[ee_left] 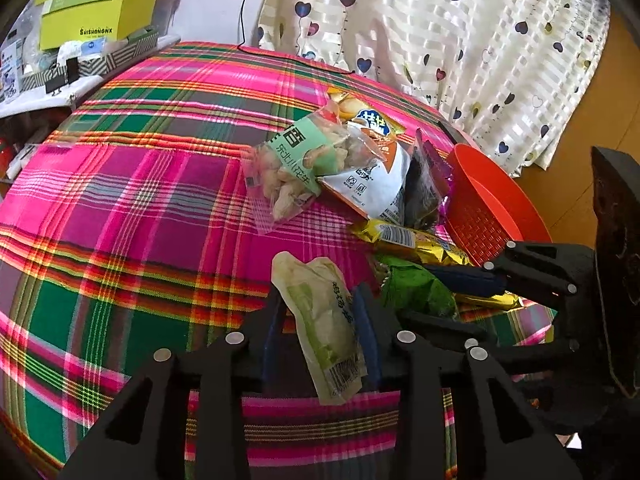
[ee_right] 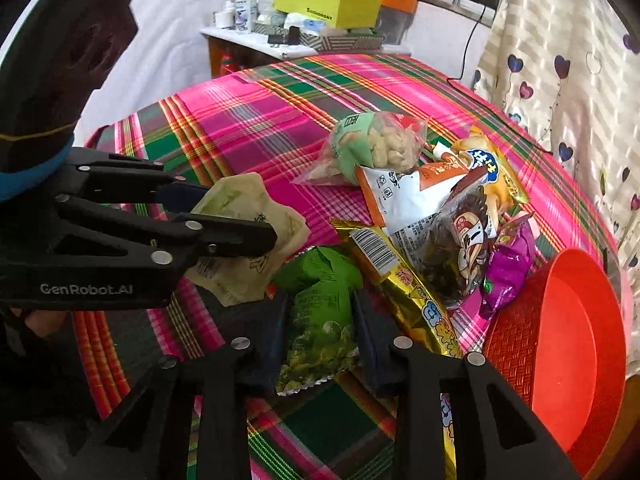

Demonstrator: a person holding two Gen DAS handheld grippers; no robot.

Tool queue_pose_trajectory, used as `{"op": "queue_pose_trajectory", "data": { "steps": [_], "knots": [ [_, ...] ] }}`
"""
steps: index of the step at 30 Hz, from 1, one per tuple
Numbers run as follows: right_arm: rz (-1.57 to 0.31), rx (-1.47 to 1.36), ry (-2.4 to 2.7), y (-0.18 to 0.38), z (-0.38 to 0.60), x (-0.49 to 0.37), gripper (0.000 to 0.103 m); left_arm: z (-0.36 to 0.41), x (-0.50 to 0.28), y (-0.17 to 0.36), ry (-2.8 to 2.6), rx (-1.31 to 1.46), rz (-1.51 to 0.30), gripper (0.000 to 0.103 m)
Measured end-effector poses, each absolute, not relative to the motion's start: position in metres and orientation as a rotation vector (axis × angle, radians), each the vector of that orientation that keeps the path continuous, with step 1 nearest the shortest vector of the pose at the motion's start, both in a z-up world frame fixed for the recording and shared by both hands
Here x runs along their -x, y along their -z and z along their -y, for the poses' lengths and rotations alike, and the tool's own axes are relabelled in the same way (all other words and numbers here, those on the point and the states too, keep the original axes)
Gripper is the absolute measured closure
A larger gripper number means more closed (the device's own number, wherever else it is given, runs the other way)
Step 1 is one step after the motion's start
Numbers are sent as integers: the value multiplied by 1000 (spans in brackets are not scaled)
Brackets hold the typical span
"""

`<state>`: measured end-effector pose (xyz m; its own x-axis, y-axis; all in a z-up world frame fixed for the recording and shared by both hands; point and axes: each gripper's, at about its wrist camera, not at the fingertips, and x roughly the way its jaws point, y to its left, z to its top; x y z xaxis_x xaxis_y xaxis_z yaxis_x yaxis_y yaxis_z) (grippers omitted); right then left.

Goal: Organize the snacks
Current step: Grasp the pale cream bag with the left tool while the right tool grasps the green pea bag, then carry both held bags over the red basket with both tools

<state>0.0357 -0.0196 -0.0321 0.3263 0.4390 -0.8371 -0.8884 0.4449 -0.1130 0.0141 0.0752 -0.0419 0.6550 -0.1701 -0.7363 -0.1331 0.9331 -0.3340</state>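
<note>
Snacks heaped on the plaid worktop, just beside the red basket at its right edge. Left gripper closed on the pale pouch, jaws pinching its middle, pouch lifted off the cloth as seen from the right wrist view. Right gripper closed down around the green pea packet, jaws pressing both sides, packet apparently touching the cloth.

Best handled one bag at a time: carry the pale pouch over the gold packet and the pile, clear the basket rim, then release low inside. Keep the grip on the packet's middle so it does not fold or slip. Lift straight up before swinging right, since the two grippers sit close together and could knock.

Plenty of bare cloth to the left and far side; basket near the worktop edge, curtain close behind it.
</note>
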Motion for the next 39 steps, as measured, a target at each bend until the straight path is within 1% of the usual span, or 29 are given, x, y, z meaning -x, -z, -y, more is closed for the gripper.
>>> {"op": "queue_pose_trajectory", "data": {
  "steps": [3, 14, 16, 18, 21, 27, 39],
  "knots": [
    [-830, 593, -939, 29, 26, -37, 76, -76, -13, 44, 21, 392, -879, 64],
    [-746, 476, -915, 1, 54, -18, 77, -52, -8, 38, 33, 310, -884, 64],
    [-736, 464, -906, -3, 58, -16, 77, -50, -7, 37, 39, 317, -883, 66],
    [-728, 448, -894, -6, 65, -15, 77, -50, -4, 33, 36, 321, -865, 72],
    [-718, 421, -875, -11, 74, -16, 77, -50, -1, 27, 42, 317, -847, 76],
    [-704, 387, -853, -16, 90, -12, 77, -43, 4, 19, 50, 300, -820, 80],
    [-671, 361, -832, -27, 100, -6, 77, -41, 13, -4, 63, 303, -755, 80]
  ]
}}
